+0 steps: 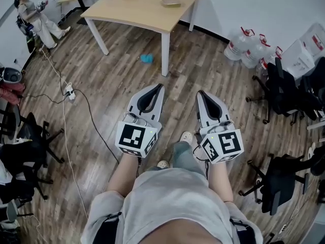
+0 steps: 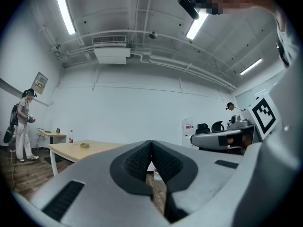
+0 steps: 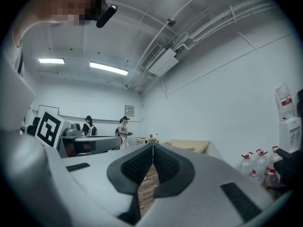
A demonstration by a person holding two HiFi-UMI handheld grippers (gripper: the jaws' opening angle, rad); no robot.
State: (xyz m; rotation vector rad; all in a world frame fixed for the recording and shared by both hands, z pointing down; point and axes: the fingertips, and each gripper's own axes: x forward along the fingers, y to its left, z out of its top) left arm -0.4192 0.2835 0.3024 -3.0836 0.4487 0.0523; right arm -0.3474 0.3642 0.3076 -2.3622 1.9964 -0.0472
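While the left gripper (image 1: 160, 87) and the right gripper (image 1: 199, 92) hang side by side above the wooden floor (image 1: 101, 90), each has its jaws pressed together with nothing between them; the two gripper views show the ribbed pads meeting at a seam. The thing nearest ahead of them is a small blue thing (image 1: 147, 58), lying on the floor well beyond the tips, just left of the near leg of the pale table (image 1: 147, 11). It is too small to name with certainty, but its lumpy, uneven outline suggests something soft and light, like a crumpled cloth. If so, it would give under the pads rather than resist, would not break, and would slip little against the ribbing. The best hold would probably be a pinch on a raised fold near its middle, not on a trailing edge. Two shallow dishes (image 1: 171, 2) sit on the far tabletop, and water bottles (image 1: 238, 44) stand at far right.
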